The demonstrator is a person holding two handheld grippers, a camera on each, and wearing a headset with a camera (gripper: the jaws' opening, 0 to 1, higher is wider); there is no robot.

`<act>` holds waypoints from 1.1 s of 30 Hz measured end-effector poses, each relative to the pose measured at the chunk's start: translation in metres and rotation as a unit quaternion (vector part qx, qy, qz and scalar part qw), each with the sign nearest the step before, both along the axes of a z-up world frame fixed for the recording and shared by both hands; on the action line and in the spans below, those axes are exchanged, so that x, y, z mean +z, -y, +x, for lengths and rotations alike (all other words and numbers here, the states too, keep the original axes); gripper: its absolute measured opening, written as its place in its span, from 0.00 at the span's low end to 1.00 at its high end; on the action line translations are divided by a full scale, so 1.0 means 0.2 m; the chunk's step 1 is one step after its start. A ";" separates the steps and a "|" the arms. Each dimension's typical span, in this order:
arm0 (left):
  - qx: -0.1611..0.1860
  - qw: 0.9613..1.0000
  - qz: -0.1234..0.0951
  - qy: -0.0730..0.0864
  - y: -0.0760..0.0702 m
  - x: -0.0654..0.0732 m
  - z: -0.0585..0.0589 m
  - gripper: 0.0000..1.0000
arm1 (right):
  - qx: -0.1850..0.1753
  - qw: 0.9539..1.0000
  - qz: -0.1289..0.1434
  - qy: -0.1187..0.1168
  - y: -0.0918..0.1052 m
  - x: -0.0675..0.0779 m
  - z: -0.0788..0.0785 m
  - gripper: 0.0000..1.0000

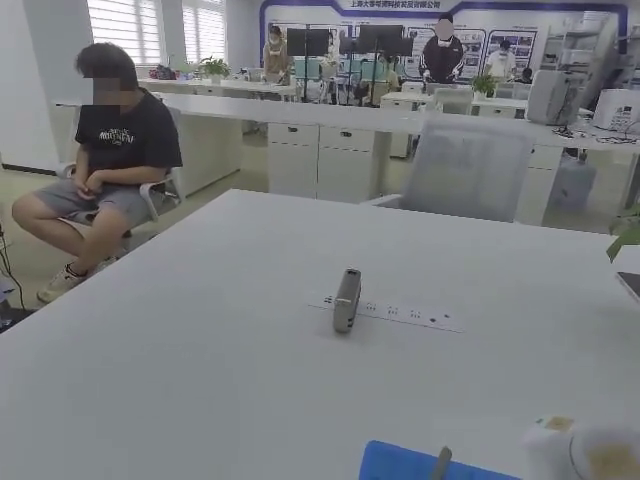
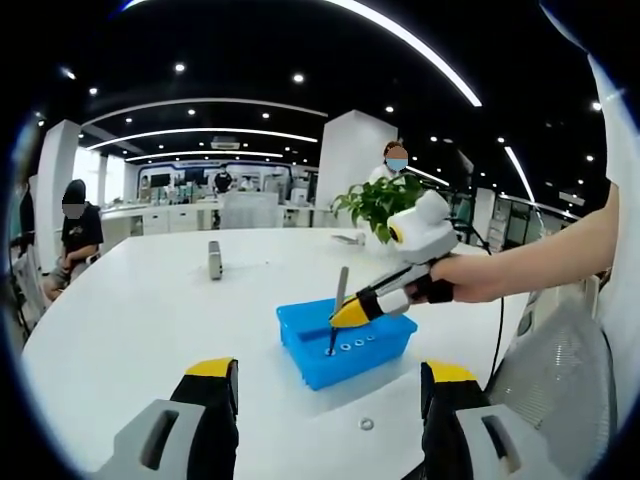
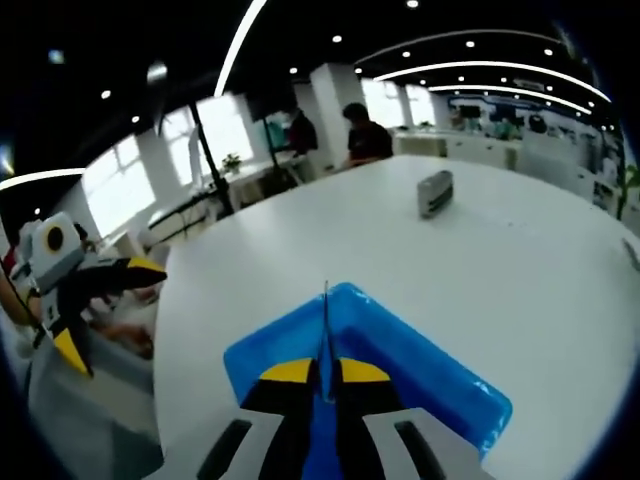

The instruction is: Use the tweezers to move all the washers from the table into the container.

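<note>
Right fingers: the yellow pads (image 3: 290, 371) of the right gripper (image 3: 327, 368) are pressed together on the tweezers (image 3: 325, 312); the thin shank stands out ahead between them
Left fingers: the left gripper (image 2: 331, 366) has its pads (image 2: 212, 372) spread wide and holds nothing; it hangs low over the near edge of the table (image 2: 150, 310)
Tweezers: tips down inside the blue container (image 2: 310, 365), close to its floor; too small to tell whether a washer sits between the tips
Washers: a short row of washers (image 2: 357, 343) lies in the container; one loose washer (image 2: 367, 424) lies on the table just in front of it, apart from its wall
Step in hand: probably dropping a washer off, with the loose one next
Doing it well: keep the tips low over the floor before easing the squeeze, so nothing bounces out; lift straight up clear of the rim; for the loose washer, come down steeply, straddle its edge and pinch gently, since a flat ring may skid on the smooth top
</note>
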State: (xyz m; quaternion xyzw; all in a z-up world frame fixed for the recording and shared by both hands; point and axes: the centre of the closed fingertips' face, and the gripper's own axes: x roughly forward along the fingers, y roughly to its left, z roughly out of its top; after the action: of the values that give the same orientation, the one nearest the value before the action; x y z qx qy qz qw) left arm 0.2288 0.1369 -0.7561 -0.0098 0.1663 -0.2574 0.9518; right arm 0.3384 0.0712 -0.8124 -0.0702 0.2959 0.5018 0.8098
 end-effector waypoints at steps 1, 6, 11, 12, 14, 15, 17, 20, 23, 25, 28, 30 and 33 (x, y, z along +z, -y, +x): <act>0.000 1.000 0.000 0.000 0.00 0.00 0.00 0.75 | 0.002 1.000 0.001 0.004 0.00 0.01 -0.01 0.04; 0.000 1.000 0.000 0.000 0.00 0.00 0.00 0.75 | 0.011 0.999 0.004 0.030 -0.01 0.07 -0.03 0.04; -0.002 1.000 0.002 -0.001 0.01 0.00 0.00 0.75 | 0.058 0.996 -0.018 0.069 0.00 0.13 -0.10 0.03; -0.003 1.000 0.002 -0.002 0.01 0.00 0.00 0.75 | 0.060 0.995 -0.021 0.073 0.00 0.14 -0.11 0.03; -0.004 1.000 0.001 -0.002 0.01 0.00 0.00 0.75 | 0.064 0.995 -0.017 0.076 0.00 0.17 -0.14 0.03; -0.004 1.000 -0.001 -0.002 0.01 0.00 0.00 0.76 | 0.066 0.995 -0.015 0.076 0.00 0.19 -0.15 0.03; -0.008 1.000 -0.011 0.002 0.03 0.01 -0.01 0.77 | 0.069 0.995 -0.004 0.078 -0.01 0.23 -0.18 0.03; -0.009 1.000 -0.011 -0.001 0.03 0.01 -0.01 0.78 | 0.080 0.994 0.008 0.077 -0.03 0.27 -0.23 0.03; -0.012 1.000 -0.012 0.001 0.04 0.01 -0.01 0.78 | 0.093 0.993 0.017 0.068 -0.05 0.27 -0.28 0.03; -0.012 1.000 -0.011 0.000 0.03 0.01 -0.01 0.78 | 0.097 0.993 0.023 0.058 -0.06 0.26 -0.31 0.03; -0.013 1.000 -0.012 0.000 0.04 0.01 -0.01 0.78 | 0.111 0.993 0.031 0.025 -0.09 0.21 -0.39 0.03; -0.014 1.000 -0.013 -0.001 0.04 0.01 -0.01 0.78 | 0.114 0.993 0.035 0.011 -0.10 0.18 -0.42 0.03; -0.017 1.000 -0.012 -0.002 0.04 0.01 -0.02 0.78 | 0.122 0.992 0.036 -0.011 -0.12 0.13 -0.46 0.04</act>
State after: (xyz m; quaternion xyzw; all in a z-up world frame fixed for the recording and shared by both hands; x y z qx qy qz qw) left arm 0.2253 0.1281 -0.7544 -0.0192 0.1654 -0.2754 0.9468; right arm 0.2459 0.0944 -0.7869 -0.0712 0.2759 0.6078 0.7412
